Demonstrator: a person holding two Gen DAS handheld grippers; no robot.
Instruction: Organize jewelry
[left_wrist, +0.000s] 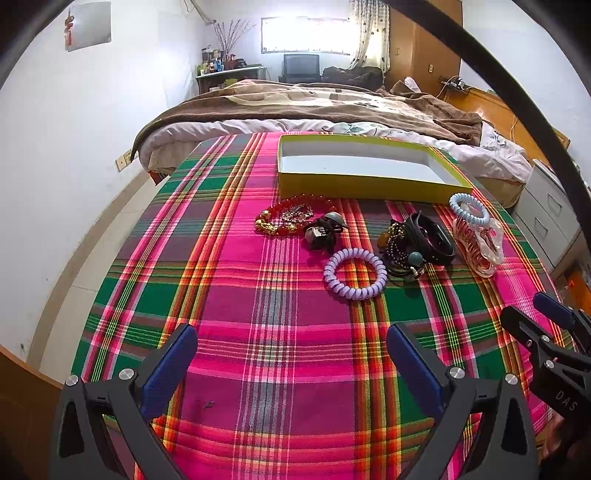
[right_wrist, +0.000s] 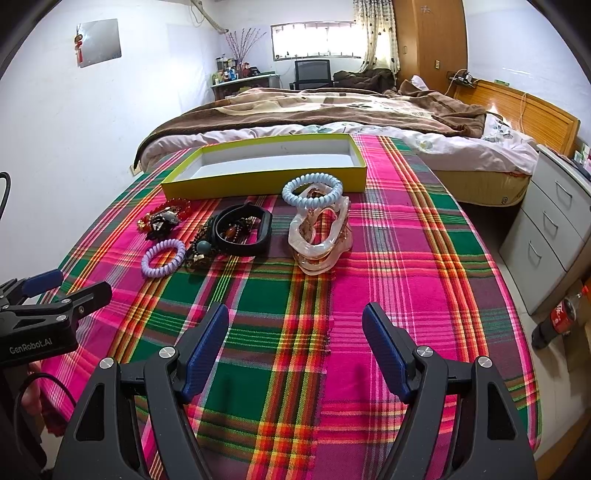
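I take the yellow box as my mark: shallow, open-topped, white inside, nothing in it, lying flat. In front of its left end lies a red bead bracelet with gold beads, and touching that a dark hair clip. Nearer me than the box's middle sits a lilac spiral hair tie, flat. Beside it a black band rests tangled with dark bead strings. Before the box's right end, a pale blue spiral tie leans on a clear pink claw clip.
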